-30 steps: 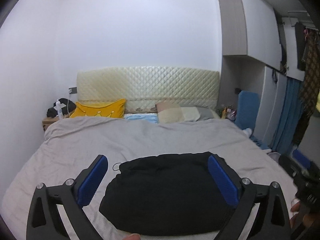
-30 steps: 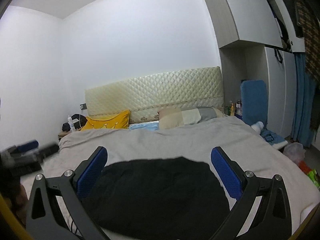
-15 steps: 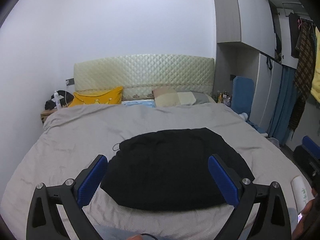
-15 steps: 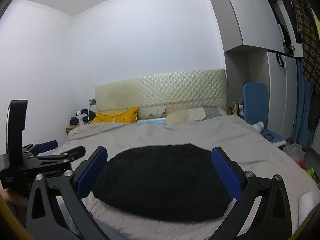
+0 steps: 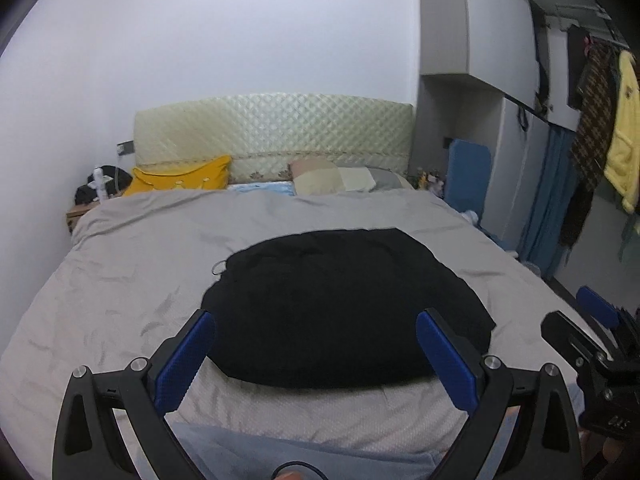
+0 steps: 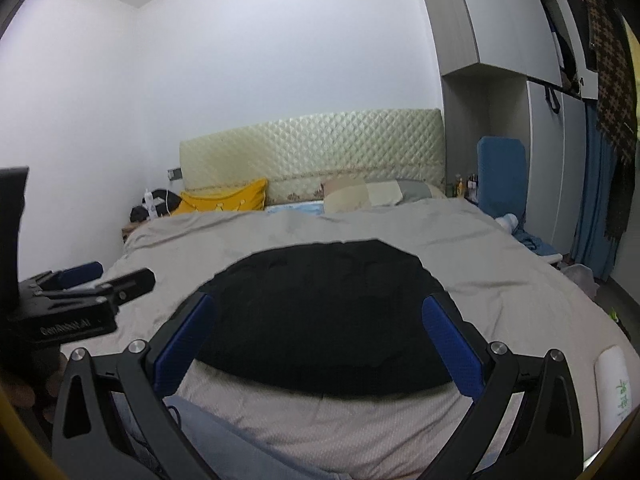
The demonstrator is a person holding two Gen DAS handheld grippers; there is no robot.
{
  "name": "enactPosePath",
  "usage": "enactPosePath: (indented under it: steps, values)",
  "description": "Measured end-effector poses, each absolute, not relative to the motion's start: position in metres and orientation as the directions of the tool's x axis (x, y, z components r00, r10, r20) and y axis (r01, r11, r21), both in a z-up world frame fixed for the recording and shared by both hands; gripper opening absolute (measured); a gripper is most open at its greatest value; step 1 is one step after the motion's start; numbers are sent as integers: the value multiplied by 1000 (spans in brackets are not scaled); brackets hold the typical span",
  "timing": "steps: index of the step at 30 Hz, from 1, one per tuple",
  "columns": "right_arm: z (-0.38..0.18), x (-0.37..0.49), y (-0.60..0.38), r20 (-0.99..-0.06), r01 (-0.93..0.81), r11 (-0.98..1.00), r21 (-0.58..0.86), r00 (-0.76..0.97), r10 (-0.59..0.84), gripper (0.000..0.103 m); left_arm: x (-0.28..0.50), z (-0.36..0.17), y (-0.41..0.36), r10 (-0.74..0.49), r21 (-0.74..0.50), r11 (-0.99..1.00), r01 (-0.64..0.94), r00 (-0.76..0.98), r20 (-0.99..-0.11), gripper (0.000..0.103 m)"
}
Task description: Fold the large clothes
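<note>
A black garment (image 5: 340,304) lies folded into a compact flat shape on the grey bed cover (image 5: 140,264); it also shows in the right wrist view (image 6: 320,320). My left gripper (image 5: 320,360) is open and empty, held back from the garment's near edge. My right gripper (image 6: 324,340) is open and empty too, likewise held short of the garment. Each gripper shows at the edge of the other's view: the right gripper (image 5: 596,344) and the left gripper (image 6: 80,292).
A quilted headboard (image 5: 272,136), a yellow pillow (image 5: 180,180) and a patchwork pillow (image 5: 336,176) are at the bed's far end. A nightstand (image 5: 80,212) stands far left. Wardrobes and hanging clothes (image 5: 600,128) line the right side. A white roll (image 6: 616,384) lies near right.
Both grippers have pulled back and up from the garment, which now lies farther off and fully in view. The garment itself has not moved.
</note>
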State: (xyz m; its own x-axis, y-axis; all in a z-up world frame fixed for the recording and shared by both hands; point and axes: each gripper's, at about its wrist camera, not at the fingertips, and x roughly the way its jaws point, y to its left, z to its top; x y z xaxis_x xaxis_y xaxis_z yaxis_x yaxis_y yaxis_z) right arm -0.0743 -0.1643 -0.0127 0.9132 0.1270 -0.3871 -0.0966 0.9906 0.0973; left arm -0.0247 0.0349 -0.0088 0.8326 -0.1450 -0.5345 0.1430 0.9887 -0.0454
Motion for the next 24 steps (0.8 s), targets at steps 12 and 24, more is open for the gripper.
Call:
enactPosePath:
  steps: [12,24]
  values:
    - [-28,-83,-165,-423,-89,989,116,897,131,103,-25,-31,40,-108,-33,994,109,806,-582,102]
    - [-27,-85,-167,-416,-90,988,123,899,133,103,-35,-24,35,-60,20,996,84,834,-549,102]
